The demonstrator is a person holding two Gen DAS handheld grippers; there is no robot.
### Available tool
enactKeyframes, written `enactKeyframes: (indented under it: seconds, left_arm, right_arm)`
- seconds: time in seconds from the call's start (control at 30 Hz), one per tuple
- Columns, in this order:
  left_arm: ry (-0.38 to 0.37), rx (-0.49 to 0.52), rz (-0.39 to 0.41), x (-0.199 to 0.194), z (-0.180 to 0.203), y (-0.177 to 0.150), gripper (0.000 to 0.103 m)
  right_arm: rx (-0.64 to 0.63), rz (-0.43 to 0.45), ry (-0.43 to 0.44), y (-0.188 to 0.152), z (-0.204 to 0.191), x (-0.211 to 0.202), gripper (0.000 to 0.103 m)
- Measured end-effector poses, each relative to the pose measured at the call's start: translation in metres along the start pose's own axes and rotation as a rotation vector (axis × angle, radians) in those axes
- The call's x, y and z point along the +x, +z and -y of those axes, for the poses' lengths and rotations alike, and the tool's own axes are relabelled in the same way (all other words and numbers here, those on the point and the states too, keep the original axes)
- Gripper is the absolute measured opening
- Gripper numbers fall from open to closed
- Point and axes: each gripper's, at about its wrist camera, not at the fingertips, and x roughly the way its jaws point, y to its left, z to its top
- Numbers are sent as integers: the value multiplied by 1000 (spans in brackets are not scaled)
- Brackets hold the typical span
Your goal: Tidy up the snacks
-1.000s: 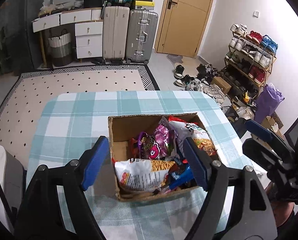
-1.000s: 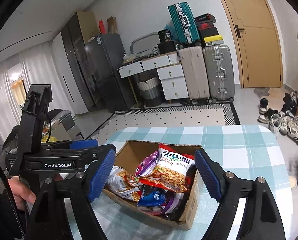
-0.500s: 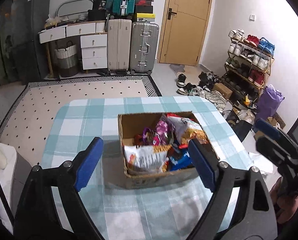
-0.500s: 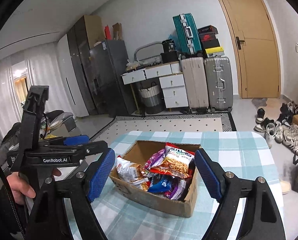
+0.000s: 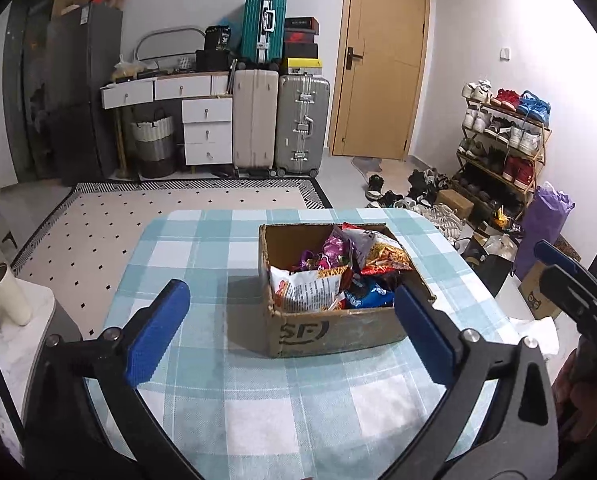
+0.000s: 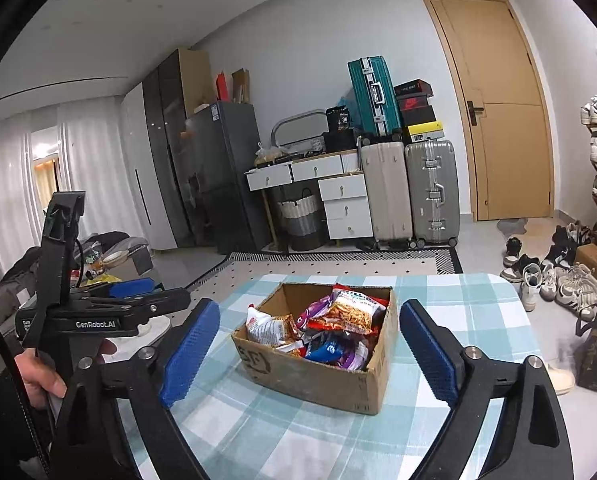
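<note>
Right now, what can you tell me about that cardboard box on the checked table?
The cardboard box is brown corrugated card, open-topped, with worn, slightly torn rims and a dark logo printed on the near side. It stands upright on the teal-and-white checked tablecloth, turned a little askew to the table edge. It is filled with crinkled snack packets: white-and-orange, purple, red and blue ones, some poking above the rim, with an empty patch in one back corner. Nothing else touches it; both tools are clear of it.

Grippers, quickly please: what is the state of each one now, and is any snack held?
Left gripper: jaws opening, nothing between them, holding no snack.
Right gripper: jaws opening, empty too; the cardboard box of snacks sits beyond it on the table.
</note>
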Motion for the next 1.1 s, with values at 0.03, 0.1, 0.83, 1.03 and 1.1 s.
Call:
enactKeyframes:
  seconds: [0.03,0.1,0.83,1.03,1.1]
  left_arm:
    - [2,-3,4,-4,-1,-4,102]
    - [8,-5,10,-13,-2,-11,102]
    - [130,-28,99,-40,-27,-90,102]
    - [159,33,203,-46,-25,-117,102]
    - [159,27,215,-43,-26,-122,102]
  right_arm:
    - [2,5,-6,-3,-1,-6,97]
    - [4,19,-16,-7,-1,-16,99]
    - [-83,36,-125,-74,-8,-78,102]
    - [-81,34,-119,-93,-7,-77,102]
    - [-77,25,-124,-98,-5,-74,102]
